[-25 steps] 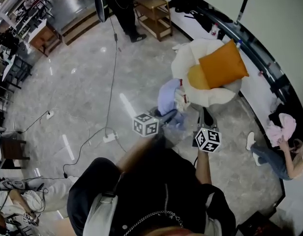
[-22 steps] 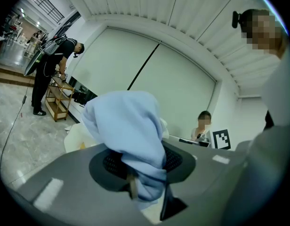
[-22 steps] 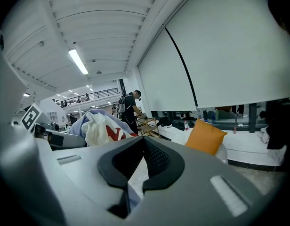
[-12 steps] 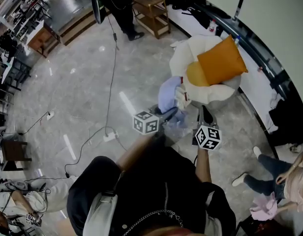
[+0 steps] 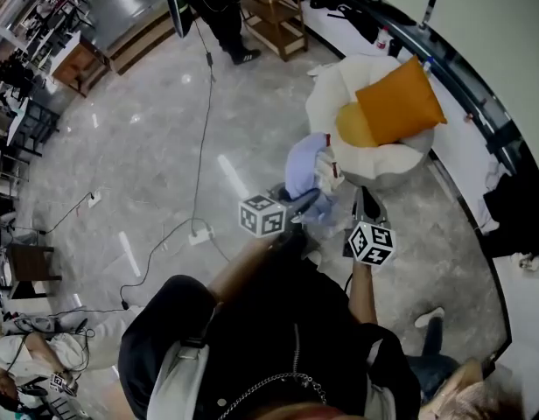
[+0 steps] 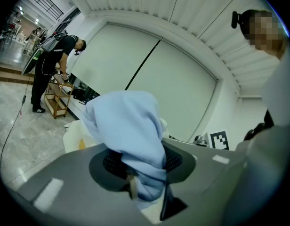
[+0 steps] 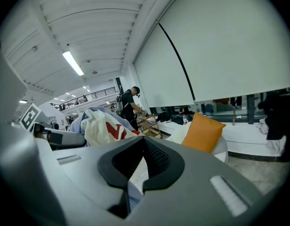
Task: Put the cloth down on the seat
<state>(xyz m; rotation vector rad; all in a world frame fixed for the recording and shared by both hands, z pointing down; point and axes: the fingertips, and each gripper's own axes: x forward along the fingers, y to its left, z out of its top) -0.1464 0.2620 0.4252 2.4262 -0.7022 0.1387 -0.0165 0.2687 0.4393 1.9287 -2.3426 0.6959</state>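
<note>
Cloth just beside seat edge

We can read no whole word anywhere. The white cloth bears large red letters, of which only a fragment like "V" shows in the right gripper view. The left marker cube and the right marker cube carry black-and-white square code patterns, with no letters or numbers.

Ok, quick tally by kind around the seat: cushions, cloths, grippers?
Cushions: 2, orange cushion and yellow cushion, on the seat
Cloths: 2, blue cloth and white cloth with red print
Grippers: 2, left gripper and right gripper
Total: 6
</note>
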